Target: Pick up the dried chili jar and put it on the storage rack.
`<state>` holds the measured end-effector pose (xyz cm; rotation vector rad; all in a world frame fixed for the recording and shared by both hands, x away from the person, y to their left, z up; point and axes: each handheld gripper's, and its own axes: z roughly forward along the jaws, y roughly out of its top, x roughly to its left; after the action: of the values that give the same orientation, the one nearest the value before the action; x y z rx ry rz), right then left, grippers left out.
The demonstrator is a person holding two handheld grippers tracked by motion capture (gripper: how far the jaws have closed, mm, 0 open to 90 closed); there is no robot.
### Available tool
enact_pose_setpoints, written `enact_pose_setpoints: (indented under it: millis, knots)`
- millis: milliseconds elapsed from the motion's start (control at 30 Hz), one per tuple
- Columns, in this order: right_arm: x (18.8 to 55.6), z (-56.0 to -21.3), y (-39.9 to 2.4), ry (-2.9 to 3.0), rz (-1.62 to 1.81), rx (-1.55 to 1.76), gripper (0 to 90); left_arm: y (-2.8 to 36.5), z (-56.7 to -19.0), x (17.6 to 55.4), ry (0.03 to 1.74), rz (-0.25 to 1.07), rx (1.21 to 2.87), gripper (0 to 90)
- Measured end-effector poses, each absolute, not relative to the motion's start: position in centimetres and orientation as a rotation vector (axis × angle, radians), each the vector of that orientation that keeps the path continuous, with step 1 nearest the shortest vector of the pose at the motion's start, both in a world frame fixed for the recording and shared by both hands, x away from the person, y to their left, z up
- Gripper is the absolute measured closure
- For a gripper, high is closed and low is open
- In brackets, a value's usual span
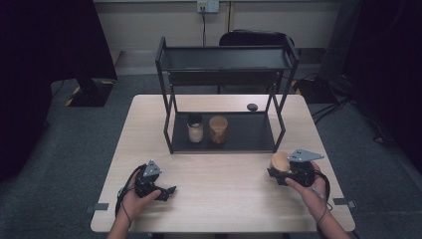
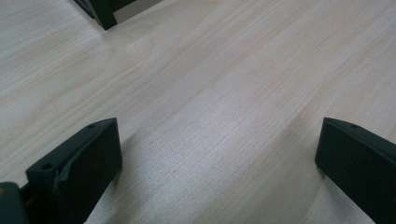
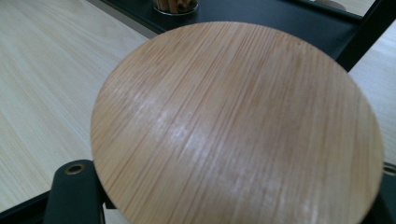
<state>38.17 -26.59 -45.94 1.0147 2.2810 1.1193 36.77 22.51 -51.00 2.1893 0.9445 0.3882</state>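
My right gripper is shut on a round bamboo lid, held just above the table's right side in front of the rack. In the right gripper view the lid spans the space between the two jaws and hides whatever is under it. My left gripper rests low over the front left of the wooden table, its jaws wide apart with only bare wood between them. Two jars stand on the lower shelf of the black rack: a pale jar with a dark top and a brown jar with a wooden lid.
The rack's upper shelf overhangs the back half of the table. A small dark oval object lies behind the rack. A dark chair stands beyond the table. Cables trail from both grippers toward the front edge.
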Motion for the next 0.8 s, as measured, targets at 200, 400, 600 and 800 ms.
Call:
enact_pose_setpoints:
  millis: [200,400,600,800]
  knots:
    - [38.7,-45.8,-26.2,2.281,1.119,1.011,25.7,22.5,-51.0,36.8,0.945,0.388,2.189,0.1]
    - [39.2,-45.9,-25.8,2.285,1.118,1.012,25.7,22.5,-51.0,36.8,0.945,0.388,2.189,0.1]
    - [39.7,-46.0,-25.1,2.294,1.115,1.006,25.7,22.5,-51.0,36.8,0.945,0.388,2.189,0.1]
    - [40.2,-46.0,-24.6,2.302,1.122,1.003,25.7,22.5,-51.0,36.8,0.945,0.388,2.189,0.1]
